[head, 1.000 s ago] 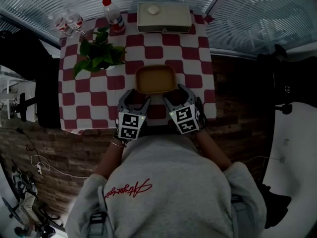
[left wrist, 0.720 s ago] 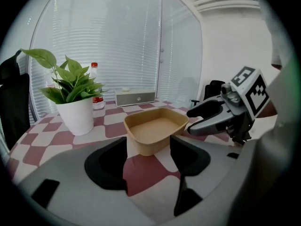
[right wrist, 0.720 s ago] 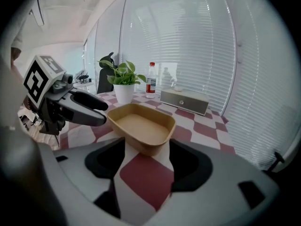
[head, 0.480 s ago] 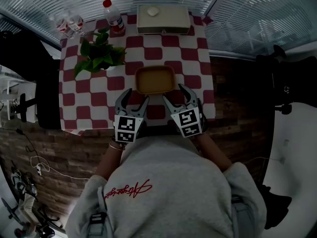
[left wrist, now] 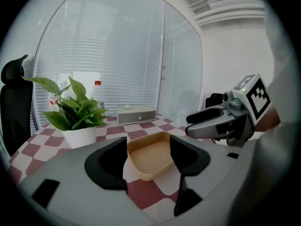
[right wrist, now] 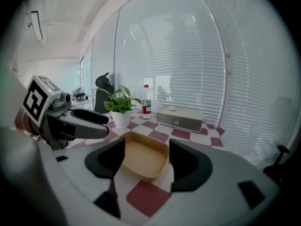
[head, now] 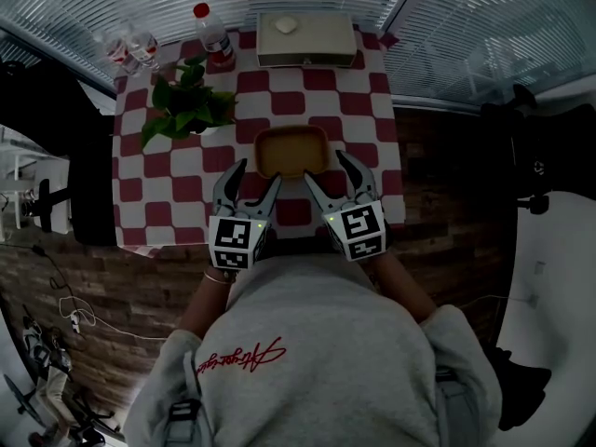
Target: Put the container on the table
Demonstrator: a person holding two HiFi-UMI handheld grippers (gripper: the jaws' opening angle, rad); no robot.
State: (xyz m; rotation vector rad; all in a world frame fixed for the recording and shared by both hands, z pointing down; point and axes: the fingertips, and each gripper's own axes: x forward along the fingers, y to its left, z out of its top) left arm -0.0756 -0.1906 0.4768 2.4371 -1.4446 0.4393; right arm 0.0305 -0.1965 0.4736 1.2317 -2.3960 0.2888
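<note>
The tan container (head: 291,151) sits flat on the checked table (head: 372,91), about midway across it and nearer the front edge than the far one, open side up and empty. The left gripper (head: 258,175) hovers at the container's near left corner with its jaws wide apart, gripping nothing; its own view shows the container on the cloth beyond the tips. The right gripper (head: 326,168) is at the near right corner, its jaws just as wide and not closed on anything. Neither gripper touches the container. A potted plant (head: 186,101) stands towards the left edge, a red-capped bottle (head: 212,31) and a pale box (head: 305,35) along the far edge.
</note>
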